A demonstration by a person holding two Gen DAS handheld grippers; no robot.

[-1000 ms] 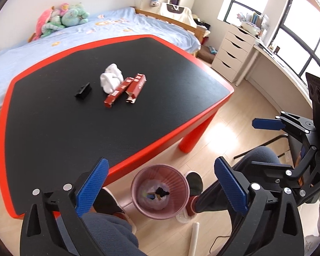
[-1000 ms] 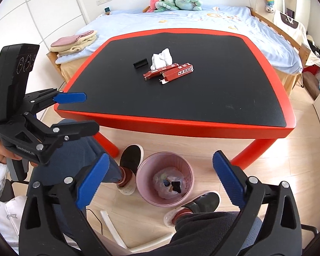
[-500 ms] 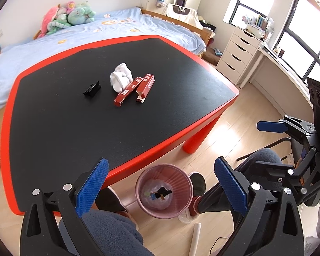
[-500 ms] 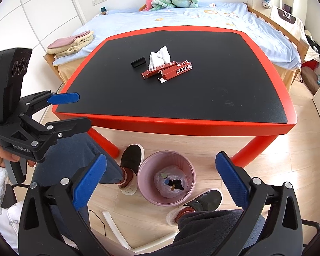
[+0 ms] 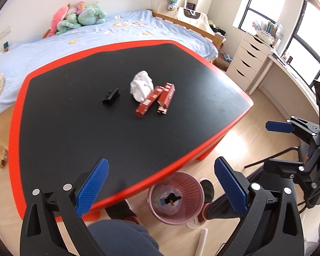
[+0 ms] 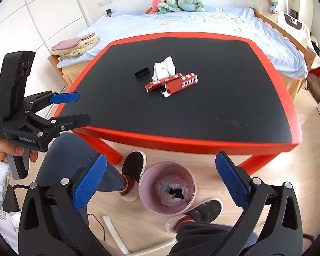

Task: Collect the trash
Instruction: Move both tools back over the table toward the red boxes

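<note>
White crumpled tissue (image 5: pixel 141 85) on the counter (image 5: pixel 74 132) looks soft and light, easy to pinch at its top; both hand-held grippers (image 5: pixel 161 186) (image 6: pixel 161 181) are wide open and empty.

A crumpled white tissue (image 5: pixel 141 86) lay mid-table, touching two red boxes (image 5: pixel 154 101) that lay flat side by side. A small black piece (image 5: pixel 110 96) sat just left of them. On the floor stood a pink bin (image 5: pixel 177 195), upright, with scraps inside.

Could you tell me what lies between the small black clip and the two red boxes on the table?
A crumpled white tissue lies between the black clip and the red boxes, clearest in the right wrist view.
</note>
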